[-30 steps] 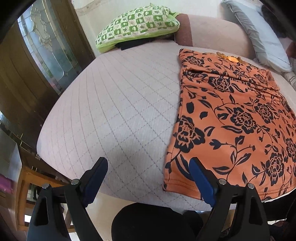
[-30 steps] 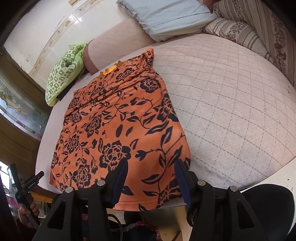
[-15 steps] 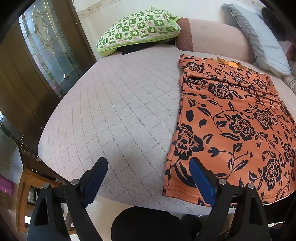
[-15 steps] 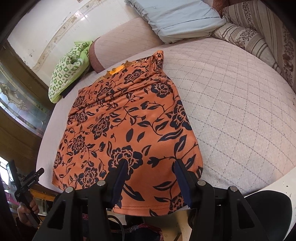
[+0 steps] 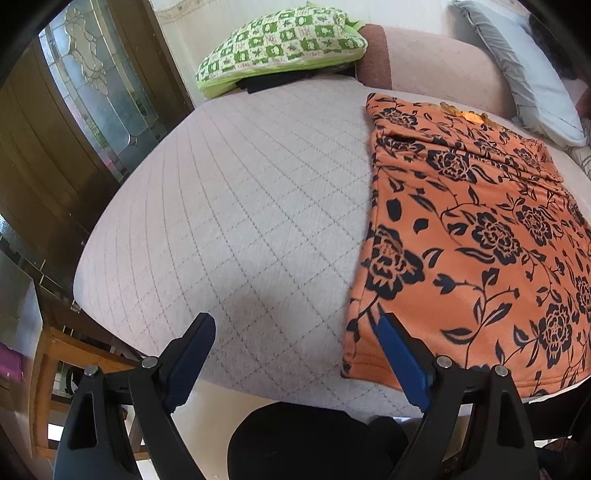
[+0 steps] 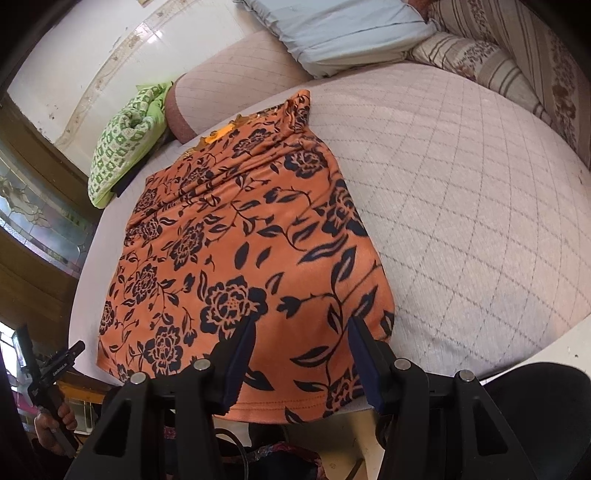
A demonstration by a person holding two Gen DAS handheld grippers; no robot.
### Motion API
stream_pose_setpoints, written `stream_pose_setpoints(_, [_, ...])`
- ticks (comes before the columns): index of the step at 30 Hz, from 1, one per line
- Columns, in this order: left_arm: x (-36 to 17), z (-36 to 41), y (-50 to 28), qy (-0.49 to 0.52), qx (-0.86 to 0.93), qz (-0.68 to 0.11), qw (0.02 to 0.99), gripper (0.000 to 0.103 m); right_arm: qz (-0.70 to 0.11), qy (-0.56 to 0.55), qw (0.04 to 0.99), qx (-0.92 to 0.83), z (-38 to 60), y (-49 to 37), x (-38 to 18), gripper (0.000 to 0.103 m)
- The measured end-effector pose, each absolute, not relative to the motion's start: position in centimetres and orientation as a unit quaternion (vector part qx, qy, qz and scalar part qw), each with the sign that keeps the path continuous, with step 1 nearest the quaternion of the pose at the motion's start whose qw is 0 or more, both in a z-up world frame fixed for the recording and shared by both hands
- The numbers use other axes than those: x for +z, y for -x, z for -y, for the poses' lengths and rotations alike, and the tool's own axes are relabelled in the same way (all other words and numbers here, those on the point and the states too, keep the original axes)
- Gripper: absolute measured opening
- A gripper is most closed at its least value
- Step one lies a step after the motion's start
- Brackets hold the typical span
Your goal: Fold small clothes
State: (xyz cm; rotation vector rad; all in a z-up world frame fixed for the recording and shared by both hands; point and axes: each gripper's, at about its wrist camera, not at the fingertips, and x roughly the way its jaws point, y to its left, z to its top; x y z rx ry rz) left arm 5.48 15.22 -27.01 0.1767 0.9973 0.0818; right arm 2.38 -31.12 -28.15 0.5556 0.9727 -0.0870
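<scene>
On a quilted pale-pink bed (image 5: 229,206), an orange garment printed with dark navy flowers (image 6: 236,243) lies spread flat and unfolded, its stitched hem at the near edge, green checked cushion (image 5: 284,40) and pale blue pillow (image 6: 332,26) beyond. Folding appears not yet begun. Left hand-held gripper (image 5: 295,343) hangs wide and empty beside the hem's left corner; right hand-held gripper (image 6: 301,350) hovers half-spread over the hem near its right corner, gripping nothing. Every fold seems still ahead.
</scene>
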Motion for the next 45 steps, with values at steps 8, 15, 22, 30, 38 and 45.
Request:
stream_pose_setpoints(8, [-27.5, -17.5, -5.8, -0.059, 0.024, -0.495, 0.866, 0.090, -0.463, -0.264, 0.845, -0.042, 31.1, -2.1, -28.7, 0.055])
stream_pose_setpoints(15, [-29.3, -15.8, -6.2, -0.020, -0.101, -0.529, 0.842, 0.054, -0.466, -0.276, 0.839, -0.055, 31.9, -2.3, -29.6, 0.055])
stream_pose_setpoints(22, [-31.2, -14.8, -6.7, 0.012, -0.169, -0.551, 0.817, 0.043, -0.466, -0.281, 0.837, -0.064, 32.6, -2.0, -29.8, 0.055])
stream_pose_setpoints(30, [-30.7, -16.8, -6.8, 0.047, -0.161, -0.564, 0.809, 0.027, -0.464, -0.281, 0.838, -0.056, 32.1, -2.2, -29.7, 0.055])
stream_pose_setpoints(38, [-31.8, -14.5, -6.9, 0.002, -0.147, -0.569, 0.809, 0.034, -0.465, -0.274, 0.840, -0.049, 31.4, -2.6, -29.6, 0.055])
stream_pose_setpoints(45, [-31.9, -15.9, -7.7, 0.038, -0.138, -0.577, 0.804, 0.021, -0.461, -0.294, 0.835, -0.054, 32.6, -2.4, -30.0, 0.055])
